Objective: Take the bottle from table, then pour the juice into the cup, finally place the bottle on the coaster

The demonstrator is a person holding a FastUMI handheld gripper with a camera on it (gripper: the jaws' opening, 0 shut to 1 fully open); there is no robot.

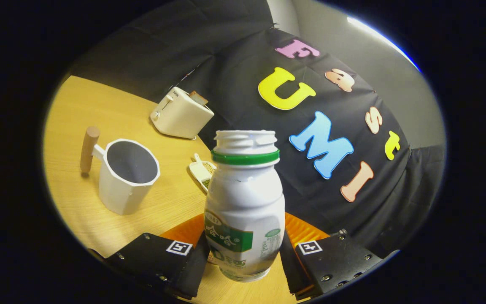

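Gripper view: bottle (244, 211) sits between the two fingers, uncapped, green ring under the open mouth, and the gripper (245, 253) is clenched on its lower body, both pads pressing the sides. Bottle looks tilted a bit and its base seems clear of the table (99, 109), over an orange ribbed coaster (306, 230) that shows just behind it. Cup (127, 175) stands well to the left of the bottle, upright, wooden handle pointing away from it, empty as far as I can see. Small scoop (203, 171) lies just behind the bottle, toaster (180, 113) further back beyond that. Risks, as I judge them: no cap, so any quick swing toward the cup can slosh juice out early; grip is low on a rounded smooth body, so the bottle may pivot or slip when tipped; cup is light-looking, and a knock from the neck could shove it; pouring from too far off misses the rim.
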